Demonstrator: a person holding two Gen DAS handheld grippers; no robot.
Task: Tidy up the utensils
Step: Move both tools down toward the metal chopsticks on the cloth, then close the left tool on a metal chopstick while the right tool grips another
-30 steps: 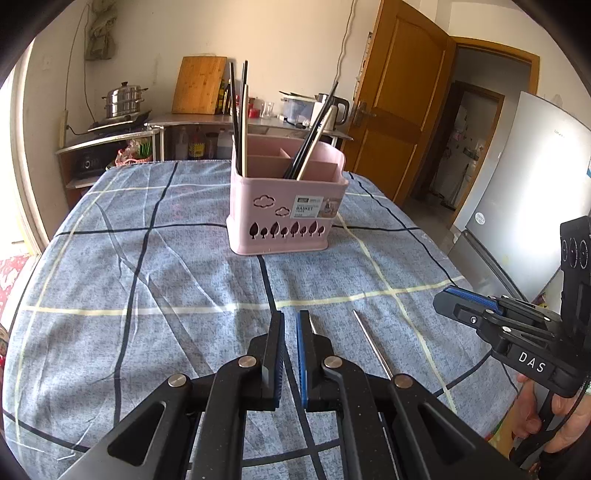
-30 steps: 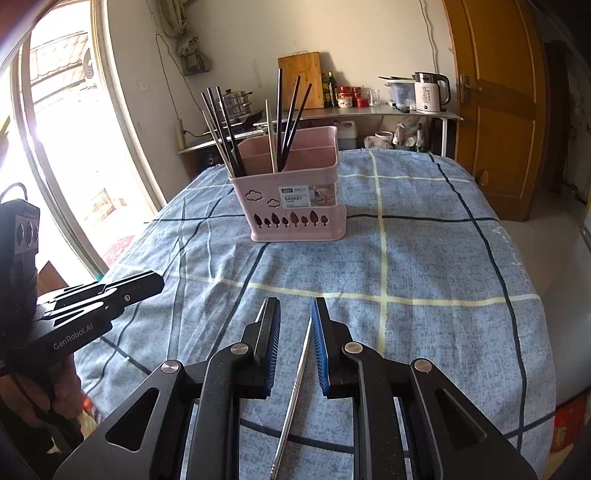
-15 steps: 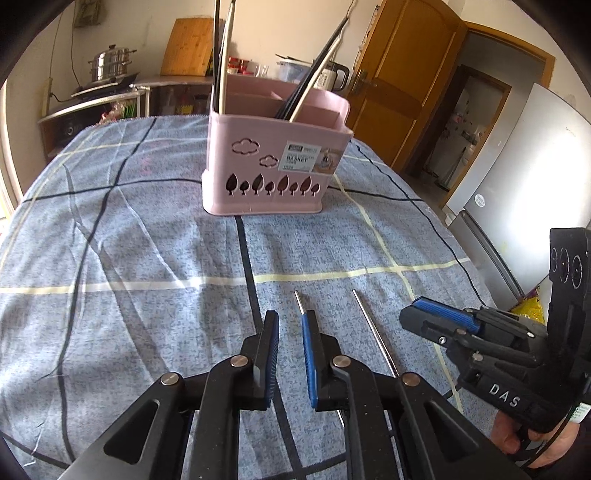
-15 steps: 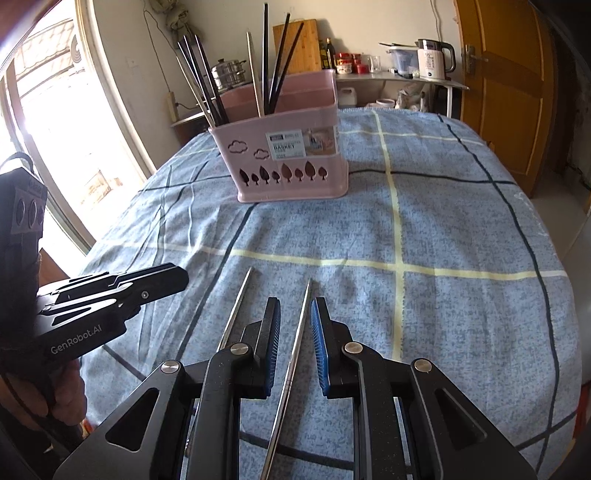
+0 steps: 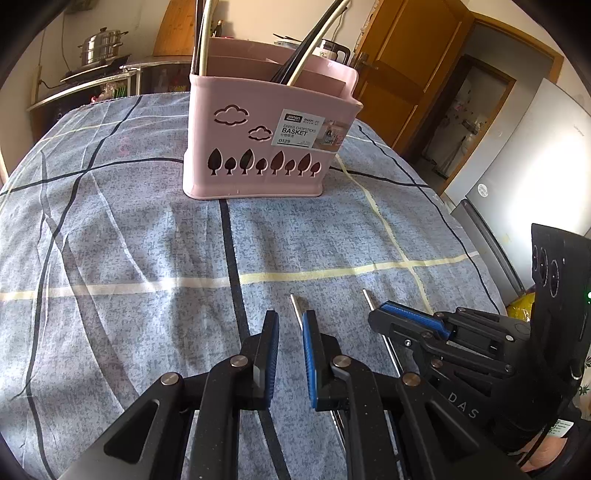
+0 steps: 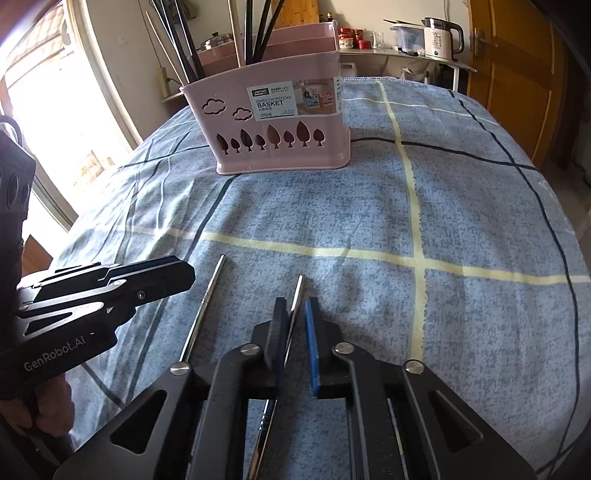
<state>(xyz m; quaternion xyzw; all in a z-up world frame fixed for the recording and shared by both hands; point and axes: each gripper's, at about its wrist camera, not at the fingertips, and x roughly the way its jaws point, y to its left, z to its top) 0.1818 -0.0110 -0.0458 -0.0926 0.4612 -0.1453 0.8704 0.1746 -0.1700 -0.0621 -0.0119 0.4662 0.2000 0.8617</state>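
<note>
Several dark and pale chopsticks already stood in the pink plastic divided basket toward the bench's far edge, while two steel chopsticks remained near its front edge: the right gripper was closing around one, and the left gripper, slightly apart, held nothing beside the other.

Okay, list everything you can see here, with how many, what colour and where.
basket: one, pink, standing on the far middle of the cloth
chopsticks in basket: several, black and pale, upright
metal chopsticks: two, silver, lying side by side on the near cloth
tablecloth: one, blue with black and cream lines, covering the table
kettle: one, white, on the back counter
pot: one, steel, on the back left counter
door: one, brown, behind on the right
left tool: black, blue pads, open, gripping nothing
right tool: black, blue pads, jaws closing around one metal chopstick
</note>
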